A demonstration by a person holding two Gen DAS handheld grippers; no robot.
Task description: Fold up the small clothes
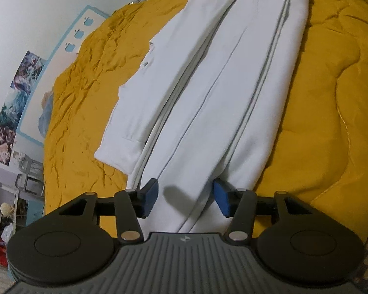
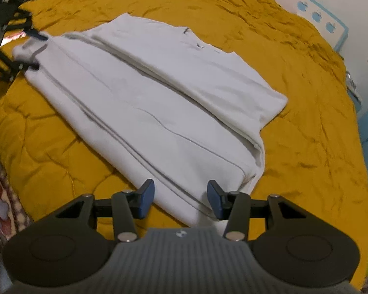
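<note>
Left tool (image 1: pixel 184 197): jaws spread, nothing pinched; the near end of the white garment (image 1: pixel 208 93) lies between and under the blue pads (image 1: pixel 151 193).
Right tool (image 2: pixel 180 199): jaws spread, nothing gripped; it hovers over the garment's near corner.
Garment (image 2: pixel 147 103): folded lengthwise into a long strip of layers, flat on the mustard-yellow quilt (image 2: pixel 294 85) of the bed, a sleeve laid along one side.
Far end: in the right wrist view the left tool (image 2: pixel 34 49) sits at the strip's far end, jaws straddling the edge.
Risk, layers: a pinch that catches only the top layer would likely peel the fold open when lifted.
Risk, quilt: a low bite could gather the soft quilt with the cloth and drag it.
Risk, ends: uneven lifting by the two tools could skew the next fold.
Hard to tell: whether either tool's pads touch the fabric; the garment's type; the layer count.
Cut off: the garment's nearest edge is hidden under each tool body.
</note>
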